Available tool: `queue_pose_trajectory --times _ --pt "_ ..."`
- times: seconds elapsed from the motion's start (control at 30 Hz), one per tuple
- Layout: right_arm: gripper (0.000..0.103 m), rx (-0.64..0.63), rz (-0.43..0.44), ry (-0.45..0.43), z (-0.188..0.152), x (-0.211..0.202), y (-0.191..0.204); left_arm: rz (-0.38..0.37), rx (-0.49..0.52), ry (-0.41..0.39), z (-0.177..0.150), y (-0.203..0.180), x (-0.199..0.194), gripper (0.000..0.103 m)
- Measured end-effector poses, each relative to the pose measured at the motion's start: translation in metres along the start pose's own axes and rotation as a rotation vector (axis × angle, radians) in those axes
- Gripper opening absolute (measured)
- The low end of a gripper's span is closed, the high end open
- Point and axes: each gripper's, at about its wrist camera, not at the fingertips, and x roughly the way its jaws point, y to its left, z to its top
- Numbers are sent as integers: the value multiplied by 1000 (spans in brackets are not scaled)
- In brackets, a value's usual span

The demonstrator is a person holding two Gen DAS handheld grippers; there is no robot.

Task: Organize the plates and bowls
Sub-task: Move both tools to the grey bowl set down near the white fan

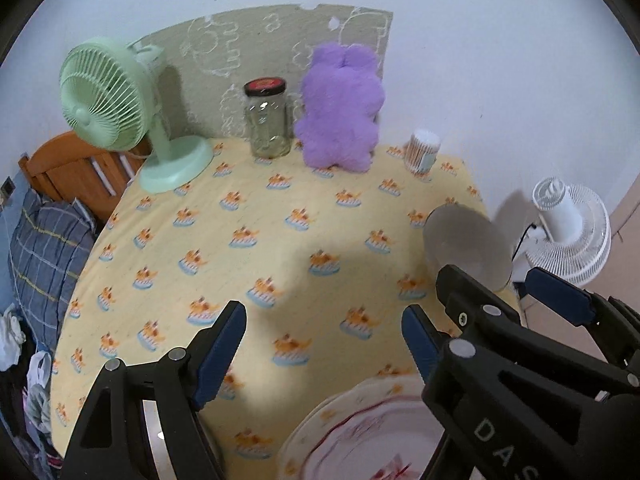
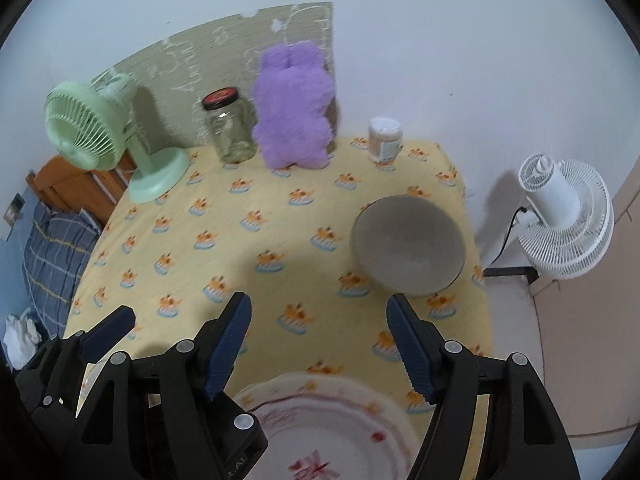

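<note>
bowl vs jaws: from where I'm driving, the grey bowl [image 2: 408, 250] sits ahead and a bit to the right of my right gripper [image 2: 319, 350], on the right side of the yellow tablecloth [image 2: 248, 248]. It's round, so no long axis to line up with; I'd guess I just need one finger over the rim.

plate: the white plate with red trim [image 2: 320, 432] is right below the right gripper's fingers at the near edge of the table, and looks like it has another one under it, though I can't be sure.

nearer hand: right one, I reckon. In the left wrist view the bowl [image 1: 468, 246] is off at the far right, half behind the other gripper.

jaws: both wide apart with nothing between them, left gripper [image 1: 324, 344] included.

other stuff: green fan [image 2: 86, 128], glass jar with a dark lid [image 2: 230, 124], purple plush toy [image 2: 294, 108] and a small tub of cotton swabs [image 2: 385, 139], all lined up along the back wall, well apart from the bowl.

in the way: nothing really, bare cloth between the right fingers and the bowl. The two grippers are close side by side though, so they could bump.
</note>
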Motion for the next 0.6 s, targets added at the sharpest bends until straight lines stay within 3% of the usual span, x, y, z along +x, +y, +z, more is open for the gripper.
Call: queue_pose_trajectory --times 0.33,0.6 --pt "73 86 -38 -22 34 44 -69 -10 59 4 36 -61 48 80" --pt "72 126 -76 3 45 85 -108 -4 87 31 51 -88 93 71"
